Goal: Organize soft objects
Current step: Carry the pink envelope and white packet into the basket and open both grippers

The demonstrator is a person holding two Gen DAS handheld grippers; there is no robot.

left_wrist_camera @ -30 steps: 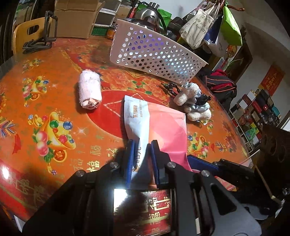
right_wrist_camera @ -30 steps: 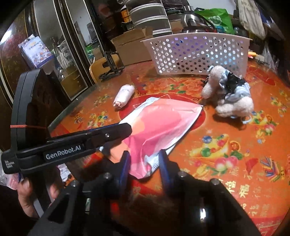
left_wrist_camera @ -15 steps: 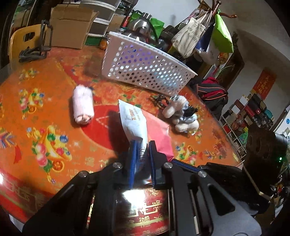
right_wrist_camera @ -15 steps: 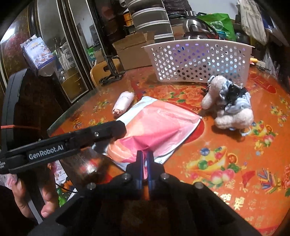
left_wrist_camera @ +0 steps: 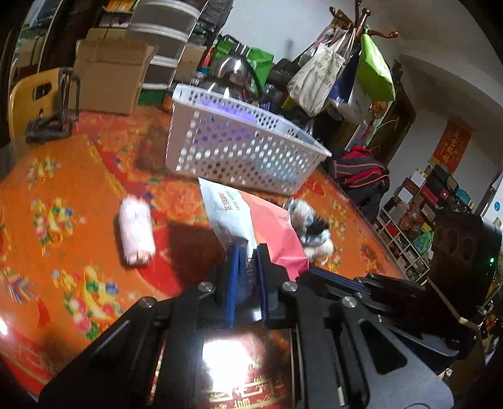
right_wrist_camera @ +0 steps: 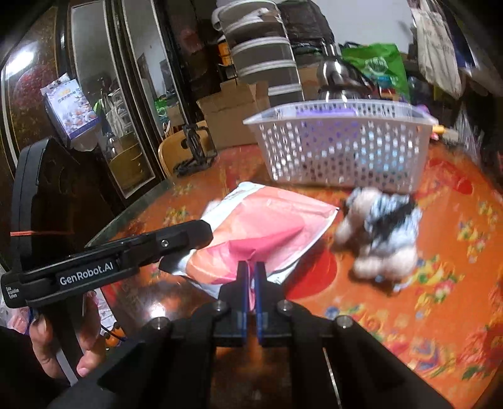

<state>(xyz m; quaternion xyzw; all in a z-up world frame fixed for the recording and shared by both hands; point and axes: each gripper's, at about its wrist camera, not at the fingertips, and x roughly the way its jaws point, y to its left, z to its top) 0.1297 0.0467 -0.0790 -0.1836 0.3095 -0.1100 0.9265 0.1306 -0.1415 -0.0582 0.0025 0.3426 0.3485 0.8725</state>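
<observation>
Both grippers, left [left_wrist_camera: 247, 251] and right [right_wrist_camera: 250, 270], are clamped on the pink pouch's [right_wrist_camera: 267, 226] near edge, probably so it doesn't flop heading to the basket [right_wrist_camera: 339, 148].

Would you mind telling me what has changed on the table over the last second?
The right gripper closed on the pink-and-white bag's near edge, and with the left gripper already clamped on it, both lifted that end off the table. The rolled pink towel, plush toy and white basket stayed put.

Probably a cluttered home dining room: festive round table [left_wrist_camera: 78, 188], coat rack [left_wrist_camera: 355, 19] of bags, stacked boxes [left_wrist_camera: 110, 78].
</observation>
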